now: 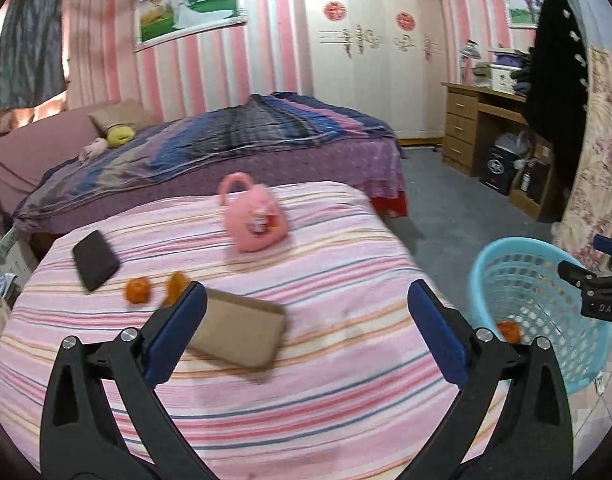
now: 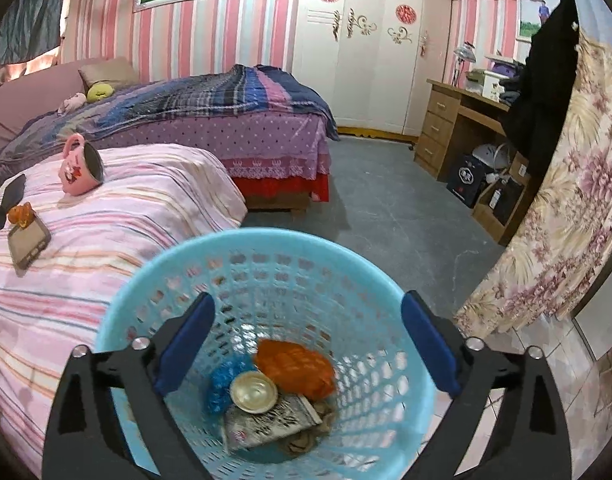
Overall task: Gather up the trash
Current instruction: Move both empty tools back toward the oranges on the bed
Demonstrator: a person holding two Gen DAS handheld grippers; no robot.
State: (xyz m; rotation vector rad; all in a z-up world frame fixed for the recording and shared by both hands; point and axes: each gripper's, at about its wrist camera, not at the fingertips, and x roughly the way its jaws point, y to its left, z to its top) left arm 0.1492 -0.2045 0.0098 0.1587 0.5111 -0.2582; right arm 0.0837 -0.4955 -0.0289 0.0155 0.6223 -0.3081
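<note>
My left gripper (image 1: 306,320) is open and empty above the striped bedspread (image 1: 306,380), with a brown flat box (image 1: 238,332) just beyond its left finger. Orange peel pieces (image 1: 138,290) lie left of the box. My right gripper (image 2: 306,336) is open and empty, held over the light blue basket (image 2: 166,276). Inside the basket lie an orange wrapper (image 2: 294,366), a blue scrap (image 2: 222,384), a round metal lid (image 2: 254,392) and a printed paper (image 2: 266,420). The basket also shows in the left wrist view (image 1: 545,300), right of the bed, with the right gripper's body above it.
A pink mug (image 1: 254,216) lies on its side on the bedspread, and a dark phone (image 1: 94,260) lies at the left. A second bed (image 1: 226,140) stands behind. A wooden desk (image 2: 457,120) and a flowered curtain (image 2: 565,200) stand at the right, past grey floor (image 2: 385,200).
</note>
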